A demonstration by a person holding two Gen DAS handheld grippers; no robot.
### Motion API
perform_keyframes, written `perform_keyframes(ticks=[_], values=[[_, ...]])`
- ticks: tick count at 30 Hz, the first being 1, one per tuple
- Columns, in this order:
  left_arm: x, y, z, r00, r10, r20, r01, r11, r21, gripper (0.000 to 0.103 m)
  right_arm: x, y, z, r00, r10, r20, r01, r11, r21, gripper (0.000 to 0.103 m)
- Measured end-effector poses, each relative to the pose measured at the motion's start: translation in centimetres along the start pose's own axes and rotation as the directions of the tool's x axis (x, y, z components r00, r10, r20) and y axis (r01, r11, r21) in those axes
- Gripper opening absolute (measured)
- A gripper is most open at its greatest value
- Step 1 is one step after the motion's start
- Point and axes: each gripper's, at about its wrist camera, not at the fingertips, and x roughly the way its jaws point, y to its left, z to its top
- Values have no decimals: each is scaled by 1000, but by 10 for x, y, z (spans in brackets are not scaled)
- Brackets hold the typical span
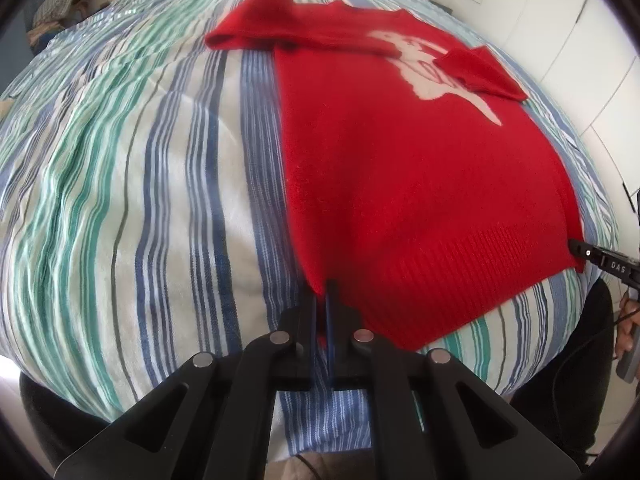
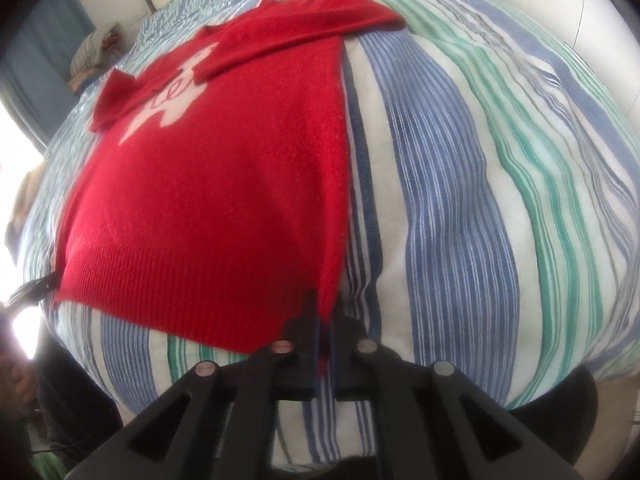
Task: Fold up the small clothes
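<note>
A small red knit sweater (image 1: pixel 400 168) with a pale animal design lies flat on a striped bedspread (image 1: pixel 140 200), both sleeves folded in across the chest. My left gripper (image 1: pixel 322 292) is shut on the sweater's near left hem corner. In the right wrist view the sweater (image 2: pixel 224 184) fills the left half, and my right gripper (image 2: pixel 326 320) is shut on its near right hem corner. The right gripper also shows in the left wrist view (image 1: pixel 576 250) at the hem's other corner. The left gripper shows in the right wrist view (image 2: pixel 48 280) at the far left.
The bedspread (image 2: pixel 480 200) has blue, green and white stripes and covers the whole bed. A pile of cloth (image 1: pixel 64 4) lies at the far head of the bed. White cupboard doors (image 1: pixel 560 20) stand to the right.
</note>
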Motion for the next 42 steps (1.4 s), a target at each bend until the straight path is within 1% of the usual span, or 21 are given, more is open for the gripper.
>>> perform_keyframes(ticks=[9,12,15,16,17,18,19,20,24,25,27,29,31,32,33,35,36,37,39,40,42], values=[[2,-10,0,998,56,29,-57,998,27,4,-3,4,-4,999,-18,28,18,1000,0,3],[0,-12,-2,996,79,42,-80,996,37,7,-4,5,-3,999,-20,32,21,1000,-3,5],[-2,-15,-2,994,99,54,-101,994,46,18,-7,5,-5,999,-16,42,16,1000,-3,7],[-3,-15,-2,993,101,58,-104,994,44,26,-8,5,-6,999,-15,46,15,1000,-4,9],[-3,-15,-2,993,106,61,-108,993,41,39,-9,6,-6,999,-17,48,17,1000,-7,11],[-4,-15,-3,992,111,64,-114,993,36,49,-9,6,-7,999,-22,50,22,1000,-11,11],[-5,-14,-4,990,123,68,-125,992,30,68,-10,7,-8,998,-26,51,26,1000,-14,13],[-6,-13,-4,989,131,70,-133,991,23,80,-11,7,-8,998,-29,52,30,999,-16,15],[-7,-11,-8,989,133,57,-135,991,26,82,-15,7,-10,998,-33,53,34,999,-18,20],[-9,-10,-9,989,137,50,-139,990,33,83,-16,7,-11,998,-33,53,34,999,-20,22],[-14,-7,-13,987,154,36,-155,987,46,88,-20,6,-14,999,-30,32,31,999,-29,30],[-21,0,-20,984,179,22,-180,982,49,93,-29,3,-19,999,-38,-1,38,998,-54,45],[-27,13,-26,973,231,2,-231,972,33,94,-45,-5,-22,995,-95,-19,93,991,-98,49],[-30,21,-28,966,258,-6,-257,966,15,94,-55,-9,-21,989,-144,-13,142,982,-128,49],[-34,31,-28,962,272,-12,-273,962,-16,94,-67,-14,-16,980,-198,16,198,966,-166,49],[-43,50,-25,965,262,-18,-262,959,-107,94,-92,-12,2,948,-286,138,314,911,-269,51],[-47,60,-22,970,241,-13,-240,957,-161,94,-101,-6,14,931,-305,202,357,877,-321,53],[-52,68,-18,976,220,-1,-215,954,-210,94,-107,4,29,920,-295,257,376,849,-371,54],[-62,75,-13,978,207,30,-192,944,-270,94,-109,30,57,922,-195,335,346,805,-482,54],[-66,76,-11,975,216,44,-196,939,-281,94,-104,47,70,930,-126,345,308,780,-544,54],[-75,74,-10,969,239,64,-211,934,-289,94,-80,78,97,955,-6,298,209,728,-653,54]])
